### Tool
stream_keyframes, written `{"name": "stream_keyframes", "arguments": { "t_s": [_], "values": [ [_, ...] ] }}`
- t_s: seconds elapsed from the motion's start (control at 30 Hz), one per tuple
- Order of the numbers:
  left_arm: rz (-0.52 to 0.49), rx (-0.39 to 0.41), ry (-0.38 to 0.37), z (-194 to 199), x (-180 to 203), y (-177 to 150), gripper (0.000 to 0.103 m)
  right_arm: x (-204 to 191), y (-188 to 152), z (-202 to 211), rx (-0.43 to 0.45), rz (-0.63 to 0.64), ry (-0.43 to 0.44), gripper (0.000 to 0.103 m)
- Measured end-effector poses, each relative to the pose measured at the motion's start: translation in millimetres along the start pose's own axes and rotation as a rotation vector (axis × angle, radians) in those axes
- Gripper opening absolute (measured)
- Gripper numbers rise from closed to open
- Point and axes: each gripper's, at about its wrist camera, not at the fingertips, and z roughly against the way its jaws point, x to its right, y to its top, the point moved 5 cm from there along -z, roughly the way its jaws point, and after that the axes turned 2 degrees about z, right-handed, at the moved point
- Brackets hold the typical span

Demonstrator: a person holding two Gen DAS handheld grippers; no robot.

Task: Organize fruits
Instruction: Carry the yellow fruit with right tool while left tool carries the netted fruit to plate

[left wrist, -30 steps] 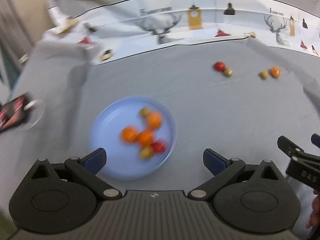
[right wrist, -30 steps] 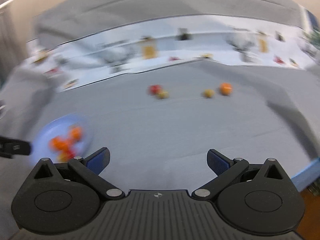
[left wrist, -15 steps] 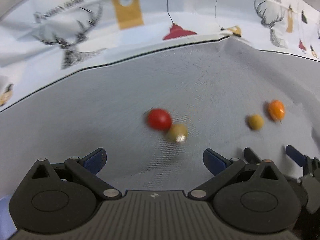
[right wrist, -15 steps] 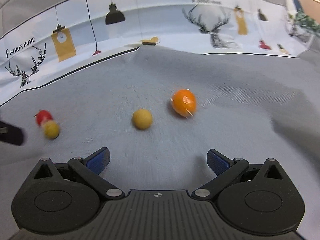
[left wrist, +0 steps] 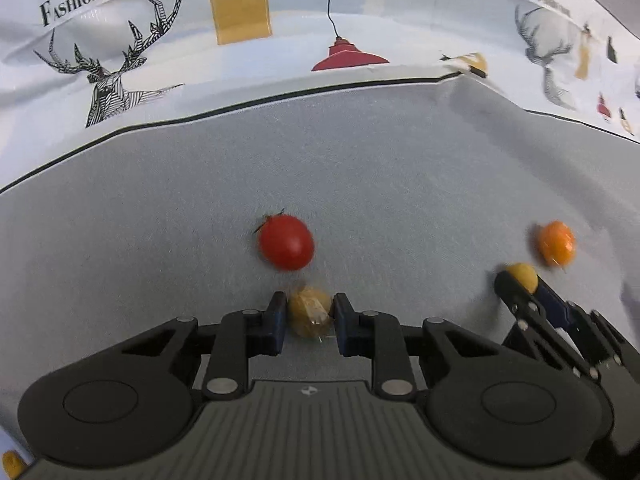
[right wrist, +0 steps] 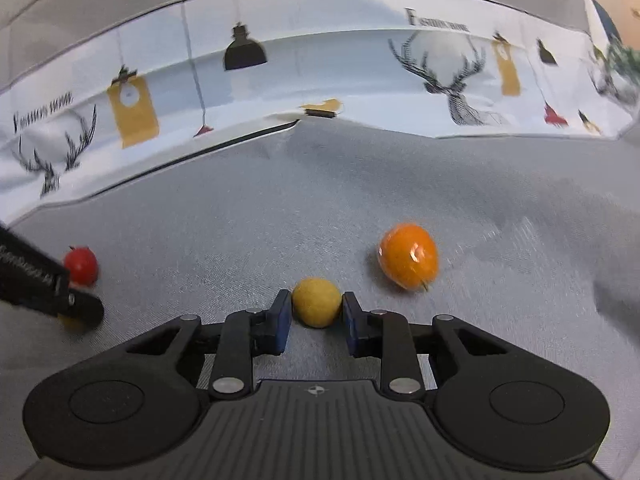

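My left gripper (left wrist: 310,314) is shut on a small tan-yellow fruit (left wrist: 310,311) that rests on the grey cloth. A red tomato (left wrist: 285,242) lies just beyond it. My right gripper (right wrist: 313,310) is shut on a yellow round fruit (right wrist: 316,301), also down on the cloth. An orange fruit (right wrist: 408,255) lies just right of and beyond it. The right gripper also shows in the left wrist view (left wrist: 520,286) with the yellow fruit (left wrist: 522,275) and the orange fruit (left wrist: 556,242). The left gripper's finger (right wrist: 48,286) and the tomato (right wrist: 81,265) show at the left of the right wrist view.
A white printed cloth with deer and lamps (left wrist: 240,48) rises behind the grey cloth surface (left wrist: 400,184). A bit of orange fruit (left wrist: 12,465) shows at the lower left corner of the left wrist view.
Both grippers moved forward to the loose fruits and shut, the left on the tan-yellow fruit and the right on the yellow fruit. The blue plate has left the views.
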Motion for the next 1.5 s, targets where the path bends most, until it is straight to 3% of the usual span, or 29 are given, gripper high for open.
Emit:
{"name": "stream_keyframes", "arguments": {
  "t_s": [0.23,0.53,0.67,0.87,1.07,1.23,1.5],
  "values": [
    [-0.026,0.024,-0.002,79,-16,-42,0.027,-1,-6,47,-0.039,-0.035,0.019,0.028],
    [-0.037,0.064,0.027,214,-55,-125,0.027,-41,-39,184,-0.079,-0.026,0.193,0.028],
    [-0.021,0.084,0.064,267,-84,-161,0.027,-68,-51,248,-0.107,-0.029,0.319,0.028],
    [0.06,0.114,0.126,330,-135,-216,0.027,-115,-50,332,-0.045,0.099,0.44,0.028],
    [0.152,0.139,0.154,371,-171,-267,0.027,-156,-58,400,0.001,0.234,0.527,0.028],
    [0.194,0.168,0.175,392,-185,-295,0.027,-176,-68,441,0.071,0.345,0.524,0.028],
    [0.231,0.225,0.148,413,-187,-328,0.027,-183,-75,472,0.109,0.398,0.5,0.028]
  ]
}}
